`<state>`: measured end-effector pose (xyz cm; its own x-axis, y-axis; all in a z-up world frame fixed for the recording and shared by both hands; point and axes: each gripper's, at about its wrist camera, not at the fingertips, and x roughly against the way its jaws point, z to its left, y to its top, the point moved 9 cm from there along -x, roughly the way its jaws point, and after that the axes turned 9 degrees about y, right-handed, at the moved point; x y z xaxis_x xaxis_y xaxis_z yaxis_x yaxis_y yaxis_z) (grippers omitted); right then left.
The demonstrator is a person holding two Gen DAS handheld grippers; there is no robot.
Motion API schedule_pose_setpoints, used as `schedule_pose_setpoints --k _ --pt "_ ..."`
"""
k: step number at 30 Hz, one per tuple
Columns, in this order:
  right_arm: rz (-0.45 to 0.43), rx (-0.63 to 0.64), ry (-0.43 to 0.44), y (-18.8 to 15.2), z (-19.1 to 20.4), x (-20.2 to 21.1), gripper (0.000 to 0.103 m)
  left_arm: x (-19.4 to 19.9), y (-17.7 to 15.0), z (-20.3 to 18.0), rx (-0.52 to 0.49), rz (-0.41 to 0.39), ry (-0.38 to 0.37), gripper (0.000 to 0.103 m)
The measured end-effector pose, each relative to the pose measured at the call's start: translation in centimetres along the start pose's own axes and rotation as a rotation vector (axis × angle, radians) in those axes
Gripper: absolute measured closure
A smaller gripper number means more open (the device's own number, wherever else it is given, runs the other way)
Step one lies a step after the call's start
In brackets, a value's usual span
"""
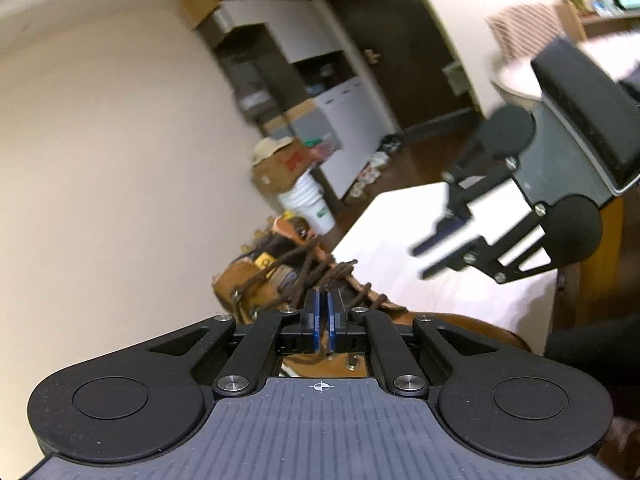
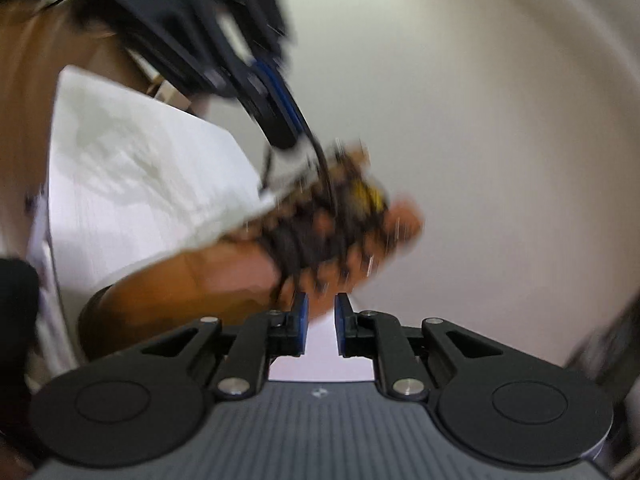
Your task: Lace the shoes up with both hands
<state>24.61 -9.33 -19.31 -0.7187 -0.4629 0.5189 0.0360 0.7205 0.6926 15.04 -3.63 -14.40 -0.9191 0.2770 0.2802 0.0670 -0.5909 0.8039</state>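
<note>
Now my left gripper (image 1: 323, 312) pinches a dark brown lace (image 1: 325, 338) of the tan leather boot (image 1: 256, 280) on the white table (image 1: 400, 232); my right gripper (image 2: 321, 316) gapes empty.

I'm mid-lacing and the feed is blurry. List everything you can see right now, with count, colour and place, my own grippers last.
boot: one, tan leather, on the table's near edge by the wall.
lace: one, dark brown, crossing the boot's front; a strand runs between the left gripper's pads.
table: one, white top, under the boot.
cardboard box: one, brown, on the floor behind the boot.
bucket: one, white, under the box.
cabinet: one, white and dark, against the far wall.
door: one, dark brown, far wall.
left gripper: black with blue pads, shut on the lace.
right gripper: black with blue pads, open, nothing between.
</note>
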Motion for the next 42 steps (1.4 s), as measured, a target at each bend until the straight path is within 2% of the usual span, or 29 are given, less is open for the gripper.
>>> schedule_pose_setpoints --k 4,7,11,18,21,25,29,35,40,42 --pt "0.035 -0.195 0.116 -2.6 -0.7 0.0 0.088 0.4 0.1 0.4 0.079 0.009 0.021 0.099" --pt "0.047 -0.28 0.198 -3.8 -1.0 -0.5 0.089 0.6 0.3 0.5 0.113 0.007 0.036 0.099" --pt "0.046 -0.401 0.365 -4.4 -0.4 -0.4 0.088 0.7 0.4 0.8 0.145 0.009 0.05 0.099" --pt "0.042 -0.422 0.512 -4.4 0.7 0.2 0.088 1.1 0.7 1.5 0.165 0.013 0.1 0.099" --pt "0.035 -0.423 0.534 -4.2 0.9 0.0 0.089 1.2 0.9 1.6 0.164 0.013 0.109 0.099" --pt "0.022 -0.439 0.574 -4.2 1.3 0.0 0.099 0.9 1.3 2.0 0.148 0.019 0.142 0.098" --pt "0.011 -0.43 0.587 -3.6 2.1 0.5 0.099 0.7 1.6 2.4 0.146 0.024 0.16 0.098" --pt "-0.04 -0.405 0.615 -0.5 5.3 -1.0 0.096 0.3 1.7 2.6 0.124 0.052 0.201 0.098" --pt "-0.055 -0.407 0.597 1.6 6.7 -2.4 0.096 0.1 1.9 2.9 0.109 0.056 0.219 0.098" --pt "-0.056 -0.442 0.547 1.7 5.7 -1.9 0.096 0.0 2.0 3.1 0.106 0.052 0.227 0.098"
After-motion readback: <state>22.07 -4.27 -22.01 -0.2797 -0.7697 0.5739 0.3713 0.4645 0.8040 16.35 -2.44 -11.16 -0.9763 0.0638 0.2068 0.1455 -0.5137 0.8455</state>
